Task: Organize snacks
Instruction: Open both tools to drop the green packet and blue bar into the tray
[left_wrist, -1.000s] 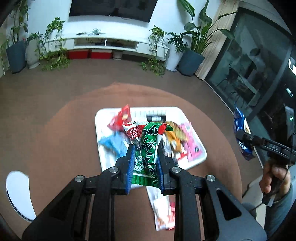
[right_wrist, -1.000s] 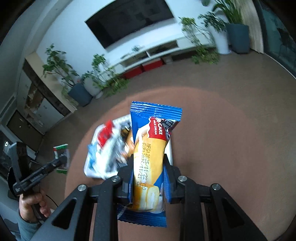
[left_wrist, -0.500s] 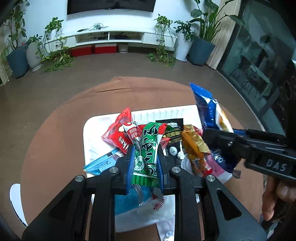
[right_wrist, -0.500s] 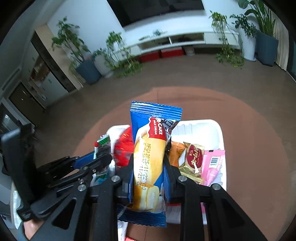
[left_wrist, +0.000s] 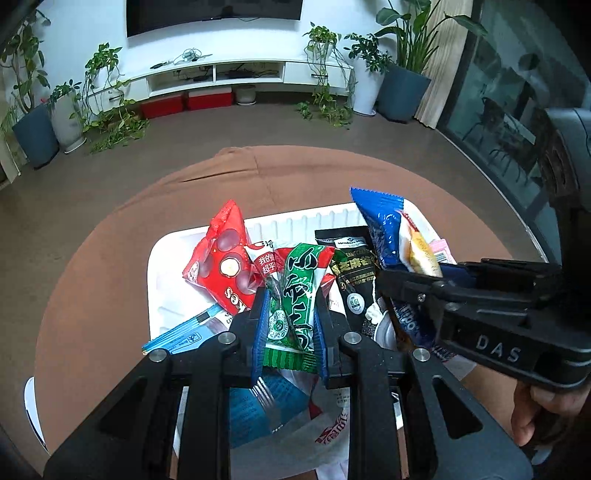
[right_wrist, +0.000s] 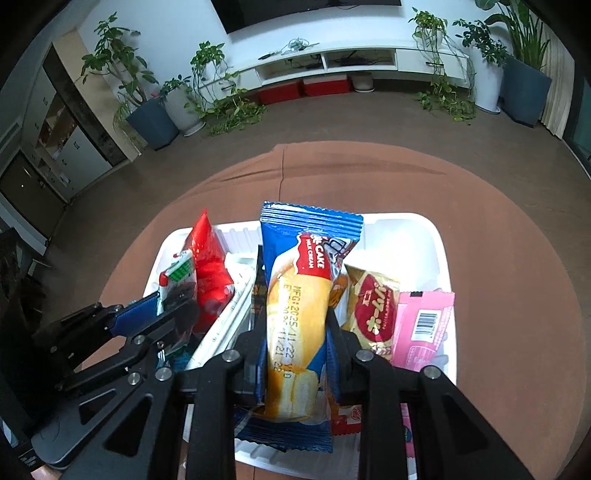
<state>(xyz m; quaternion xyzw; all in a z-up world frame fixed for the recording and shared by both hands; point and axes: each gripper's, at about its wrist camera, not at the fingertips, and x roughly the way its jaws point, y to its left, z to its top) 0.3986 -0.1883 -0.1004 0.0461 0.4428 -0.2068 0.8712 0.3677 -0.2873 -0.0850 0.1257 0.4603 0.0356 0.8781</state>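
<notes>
My left gripper (left_wrist: 290, 299) is shut on a green snack packet (left_wrist: 299, 291) and holds it over the white tray (left_wrist: 166, 258). My right gripper (right_wrist: 295, 325) is shut on a blue cake packet (right_wrist: 299, 291) over the same tray (right_wrist: 424, 236). The right gripper with its blue packet (left_wrist: 391, 236) shows at the right in the left wrist view. The left gripper (right_wrist: 147, 314) with the green packet (right_wrist: 179, 273) shows at the left in the right wrist view. Several packets lie in the tray: a red one (left_wrist: 221, 262), a black one (left_wrist: 351, 273), a gold-red one (right_wrist: 373, 314), a pink one (right_wrist: 421, 328).
The tray sits on a round table with a brown cloth (left_wrist: 92, 277). A light blue packet (left_wrist: 184, 336) hangs over the tray's left rim. A white chair edge (left_wrist: 31, 406) is at the lower left. Plants and a TV console stand behind.
Both grippers moved in over the tray with their packets still held. The right gripper came from the table's right side to beside the left one.
</notes>
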